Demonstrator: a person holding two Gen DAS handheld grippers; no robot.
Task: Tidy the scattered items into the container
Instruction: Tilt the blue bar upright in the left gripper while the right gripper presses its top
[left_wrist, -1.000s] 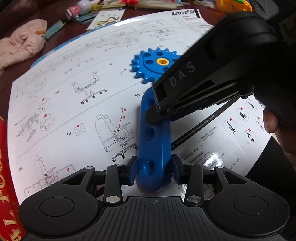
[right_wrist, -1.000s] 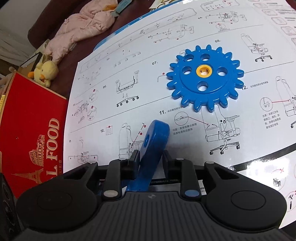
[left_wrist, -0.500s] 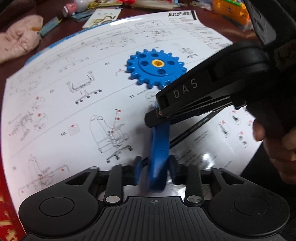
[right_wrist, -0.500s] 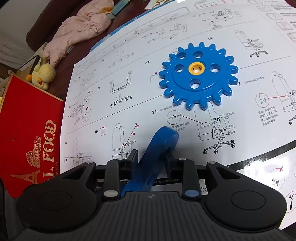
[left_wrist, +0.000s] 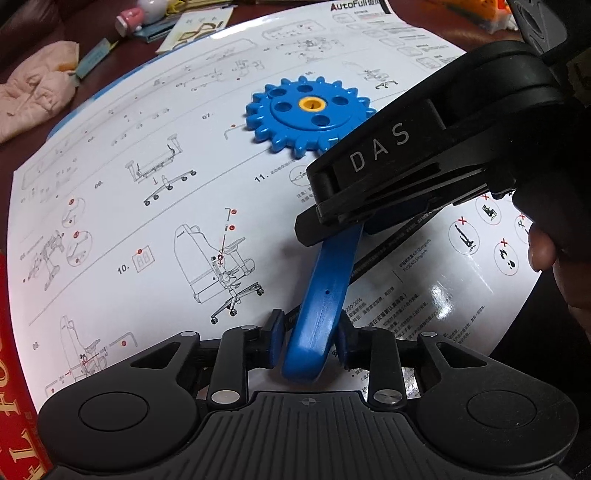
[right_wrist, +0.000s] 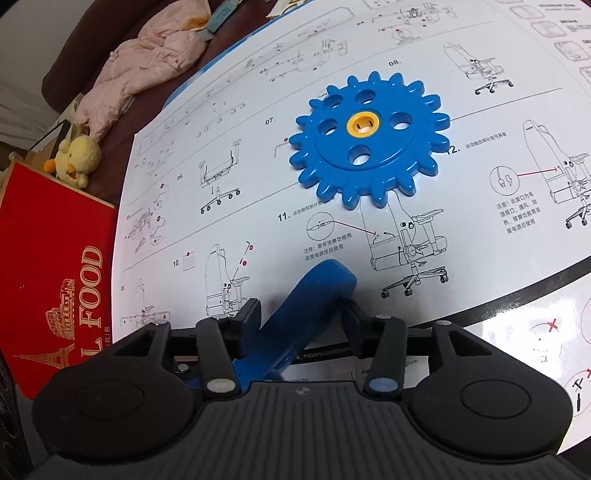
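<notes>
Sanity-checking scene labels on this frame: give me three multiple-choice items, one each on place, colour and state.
1. The blue gear lies on:
A. a plate
B. the instruction sheet
C. a towel

2. The gear's hub is:
A. yellow
B. green
C. white

3. The left gripper is:
A. open and empty
B. shut on the gear
C. shut on the blue bar

Answers:
1. B: the gear rests flat on the printed chair diagrams.
2. A: a yellow ring sits at the centre of the blue disc.
3. C: its pads press the bar's two sides, and its jaws have just been closing on it.
</notes>
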